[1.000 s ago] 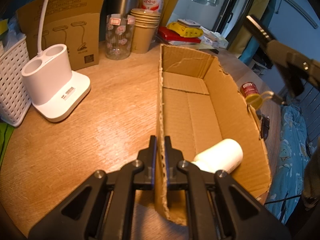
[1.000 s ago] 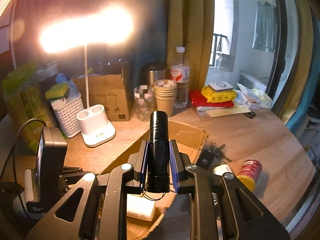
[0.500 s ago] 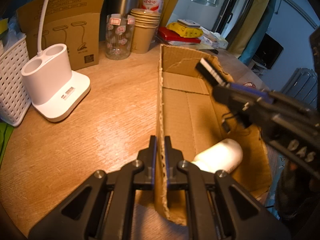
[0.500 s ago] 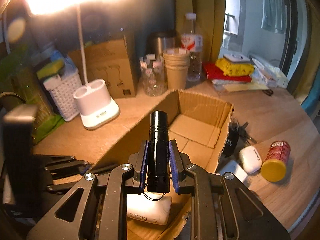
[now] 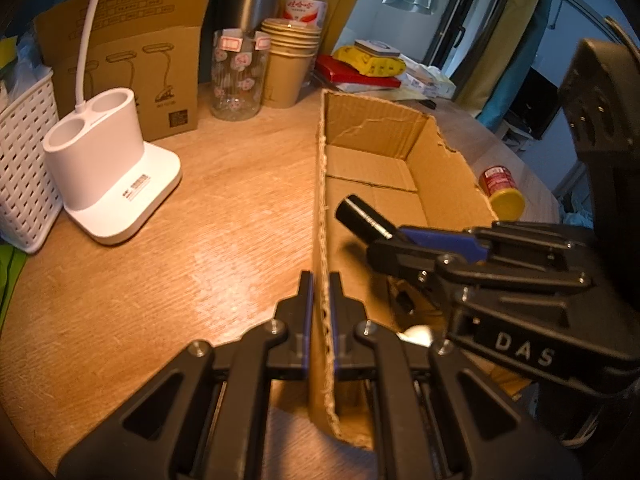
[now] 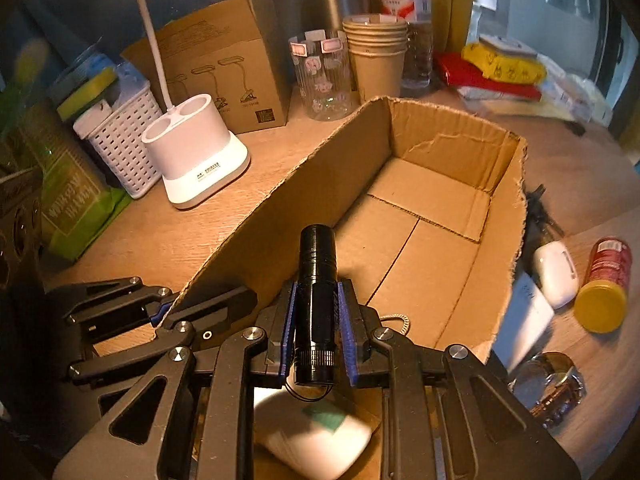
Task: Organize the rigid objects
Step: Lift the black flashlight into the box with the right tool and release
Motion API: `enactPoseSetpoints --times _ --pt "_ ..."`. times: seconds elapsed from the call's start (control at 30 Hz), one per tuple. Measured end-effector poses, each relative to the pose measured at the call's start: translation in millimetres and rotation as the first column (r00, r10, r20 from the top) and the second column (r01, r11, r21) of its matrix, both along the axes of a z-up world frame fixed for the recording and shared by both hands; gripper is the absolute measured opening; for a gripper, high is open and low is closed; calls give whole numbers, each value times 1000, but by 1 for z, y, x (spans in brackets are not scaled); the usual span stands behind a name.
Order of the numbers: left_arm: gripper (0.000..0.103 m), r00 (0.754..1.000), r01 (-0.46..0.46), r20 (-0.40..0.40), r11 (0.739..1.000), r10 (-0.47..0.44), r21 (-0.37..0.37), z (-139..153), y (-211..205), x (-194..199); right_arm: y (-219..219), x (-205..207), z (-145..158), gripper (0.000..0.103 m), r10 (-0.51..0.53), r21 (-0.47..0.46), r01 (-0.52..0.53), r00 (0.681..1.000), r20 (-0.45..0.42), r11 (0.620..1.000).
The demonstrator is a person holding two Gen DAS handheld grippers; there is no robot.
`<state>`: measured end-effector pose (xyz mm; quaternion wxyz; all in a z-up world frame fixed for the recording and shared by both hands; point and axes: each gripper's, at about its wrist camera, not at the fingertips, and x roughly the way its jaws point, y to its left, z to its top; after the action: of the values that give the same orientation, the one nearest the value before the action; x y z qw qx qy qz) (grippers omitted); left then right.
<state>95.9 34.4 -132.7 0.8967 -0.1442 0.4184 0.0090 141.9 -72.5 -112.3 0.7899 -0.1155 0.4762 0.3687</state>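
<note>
Right claw [image 6: 317,334] dropped into cardboard box [image 5: 448,168], clamped on black flashlight [image 6: 318,280]. Left claw [image 5: 320,316] pinches box wall. I'd lower to floor, clear of white bottle [image 6: 316,440], before release.

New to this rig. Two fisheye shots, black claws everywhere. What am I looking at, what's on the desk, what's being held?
No robot here: a person carries a handheld two-finger gripper in each hand, and each gripper has a fisheye camera looking forward along its fingers. So each picture shows its own claw at the bottom, and the other claw from the side.

In the left wrist view, the left gripper is clamped on the near side wall of an open cardboard box. In the right wrist view, the right gripper grips a black flashlight and holds it over the box interior.

A white object lies in the box beneath it. On the wooden desk: a white lamp base, a white basket, stacked paper cups, a glass, and a red can with a yellow cap.
</note>
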Motion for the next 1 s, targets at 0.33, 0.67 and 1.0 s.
enactPoseSetpoints --times 0.33,0.67,1.0 --pt "6 1000 -1 -2 1000 1 0 -1 2 1 -8 -4 10 30 8 60 -8 1000 -9 998" --pt "6 1000 -2 -9 1000 2 7 -5 1 4 -56 -5 50 58 -135 155 119 986 96 981" --pt "6 1000 -4 -2 1000 4 26 -1 1 4 -112 5 65 61 -296 169 269 941 165 948"
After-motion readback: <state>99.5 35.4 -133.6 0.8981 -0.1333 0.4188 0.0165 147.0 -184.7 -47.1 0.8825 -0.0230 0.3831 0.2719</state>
